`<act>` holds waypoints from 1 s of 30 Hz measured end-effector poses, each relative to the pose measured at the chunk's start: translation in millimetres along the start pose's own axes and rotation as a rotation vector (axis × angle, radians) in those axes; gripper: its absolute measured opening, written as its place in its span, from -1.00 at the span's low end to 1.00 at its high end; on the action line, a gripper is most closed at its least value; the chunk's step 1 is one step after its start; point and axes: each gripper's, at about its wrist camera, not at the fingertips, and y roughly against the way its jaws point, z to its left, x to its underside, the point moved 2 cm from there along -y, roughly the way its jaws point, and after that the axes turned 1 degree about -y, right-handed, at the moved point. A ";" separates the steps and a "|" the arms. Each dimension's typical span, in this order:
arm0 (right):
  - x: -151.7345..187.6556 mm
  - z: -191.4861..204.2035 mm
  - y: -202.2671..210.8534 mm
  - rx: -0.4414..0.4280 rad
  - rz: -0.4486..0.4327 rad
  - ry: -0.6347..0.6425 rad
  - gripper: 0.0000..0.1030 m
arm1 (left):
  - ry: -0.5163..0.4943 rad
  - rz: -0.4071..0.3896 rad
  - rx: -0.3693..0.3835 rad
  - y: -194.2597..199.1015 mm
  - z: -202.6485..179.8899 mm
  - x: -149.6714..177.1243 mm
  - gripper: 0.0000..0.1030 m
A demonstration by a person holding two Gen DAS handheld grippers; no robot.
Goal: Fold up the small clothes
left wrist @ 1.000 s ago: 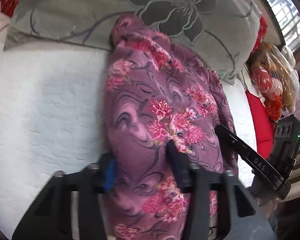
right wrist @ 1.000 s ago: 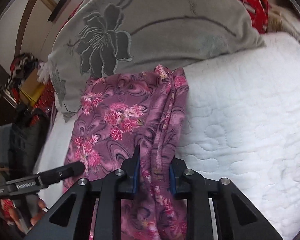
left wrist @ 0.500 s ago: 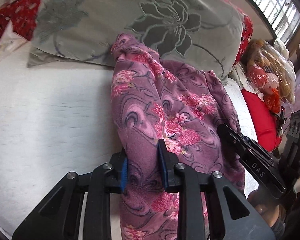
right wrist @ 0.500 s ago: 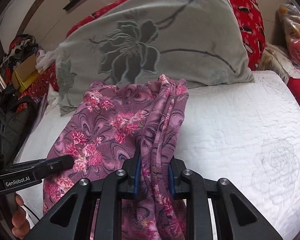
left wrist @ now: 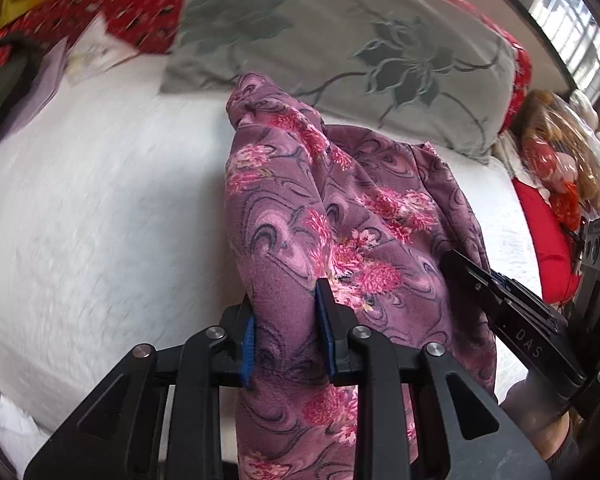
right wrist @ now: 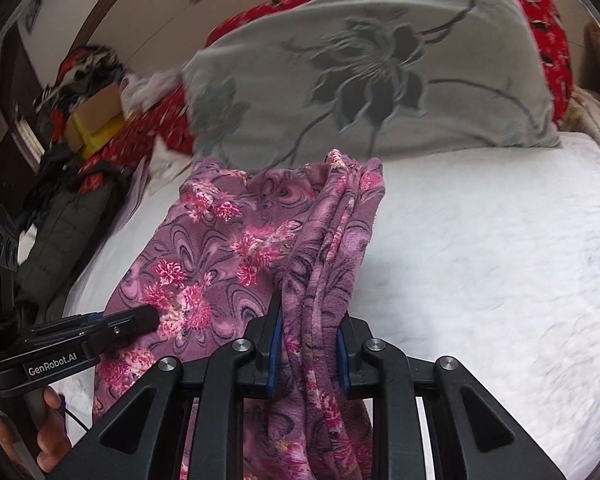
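My left claw (left wrist: 286, 334) and right claw (right wrist: 306, 354) each clench a bunched edge of the purple floral fleece garment (left wrist: 340, 240) draped over the white quilted bed (right wrist: 480, 260); uneven pulls could slip it free, skewing the fold.

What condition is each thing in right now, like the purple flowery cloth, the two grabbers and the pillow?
Purple floral garment: bunched lengthwise, pinched at both near corners, far end on the bed.
Left gripper: clamped on the garment.
Right gripper: clamped on the garment.
Grey pillow: lying behind the garment.
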 end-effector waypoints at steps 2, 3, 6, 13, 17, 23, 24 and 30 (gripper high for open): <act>8.9 6.7 -7.3 -0.003 0.026 0.014 -0.58 | 0.016 0.019 -0.006 -5.6 7.0 8.0 -0.54; 14.4 8.7 -12.6 0.000 0.045 0.023 -0.58 | 0.024 0.036 -0.007 -10.0 11.2 12.6 -0.53; 29.5 6.1 -29.2 0.046 0.110 0.051 -0.55 | 0.057 0.078 -0.001 -26.4 22.9 23.1 -0.41; 33.7 -33.6 -26.5 0.024 0.127 -0.012 -0.16 | 0.078 0.036 0.024 -17.1 41.3 21.4 -0.33; 15.4 -37.2 -14.9 0.022 0.079 -0.043 -0.13 | 0.083 -0.060 0.037 -3.8 36.7 -1.4 -0.33; -17.3 -5.2 -34.5 -0.017 0.022 0.100 -0.22 | -0.033 -0.033 -0.026 -55.4 -0.6 -45.6 -0.28; -19.6 -2.9 -43.6 -0.008 0.031 0.121 -0.31 | -0.032 -0.009 -0.047 -70.7 -1.2 -51.3 -0.23; -23.4 -24.4 -88.4 0.092 0.135 0.128 -0.39 | -0.041 0.025 -0.084 -90.8 0.1 -62.9 0.13</act>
